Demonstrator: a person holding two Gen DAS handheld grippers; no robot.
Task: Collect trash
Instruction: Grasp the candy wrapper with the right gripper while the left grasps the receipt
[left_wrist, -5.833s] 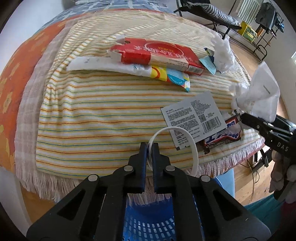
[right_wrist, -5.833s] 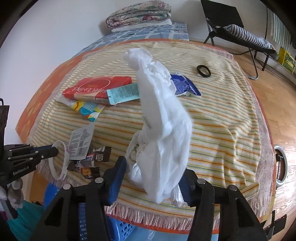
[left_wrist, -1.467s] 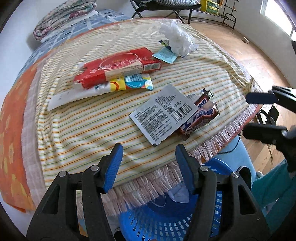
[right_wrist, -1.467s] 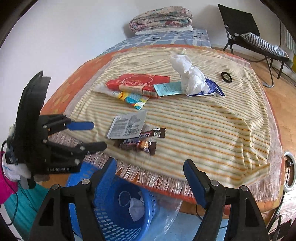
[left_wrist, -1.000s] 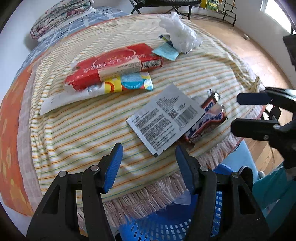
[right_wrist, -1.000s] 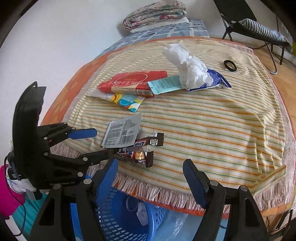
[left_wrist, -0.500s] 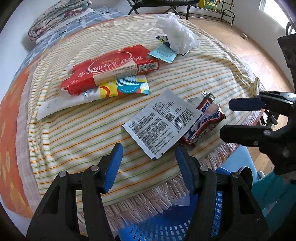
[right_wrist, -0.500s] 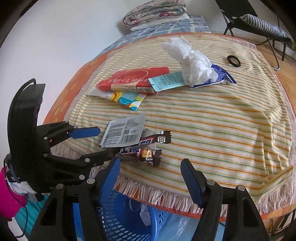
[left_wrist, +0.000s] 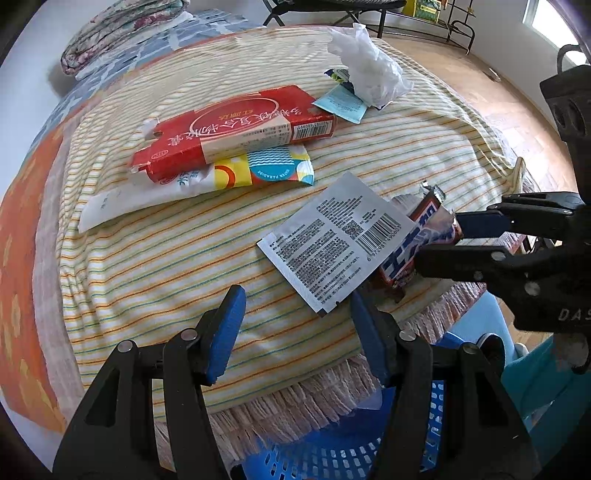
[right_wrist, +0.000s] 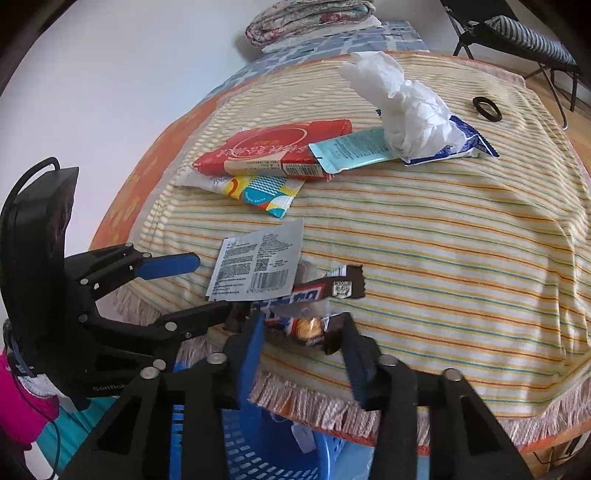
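Observation:
Trash lies on a striped cloth. A grey printed sachet (left_wrist: 338, 240) (right_wrist: 256, 260) rests near the front edge, partly over candy bar wrappers (left_wrist: 421, 245) (right_wrist: 314, 306). My left gripper (left_wrist: 295, 328) (right_wrist: 207, 286) is open, its jaws straddling the sachet's near corner. My right gripper (right_wrist: 301, 336) (left_wrist: 439, 240) is open, with the crumpled candy wrappers between its fingers. A red box (left_wrist: 236, 129) (right_wrist: 273, 149), a colourful packet (left_wrist: 258, 173), a teal sachet (right_wrist: 351, 149), a white crumpled bag (right_wrist: 402, 107) and a blue wrapper (right_wrist: 465, 144) lie farther back.
A blue plastic basket (left_wrist: 332, 446) (right_wrist: 258, 439) stands below the cloth's fringed edge. A black ring (right_wrist: 487, 108) lies at the far right of the cloth. Folded blankets (right_wrist: 314, 18) sit at the back, a black chair (right_wrist: 517, 33) beyond.
Both grippers have dropped their earlier loads into the basket, opened, and moved forward over the cloth edge. The right one has closed in around the candy wrappers, the left around the sachet.

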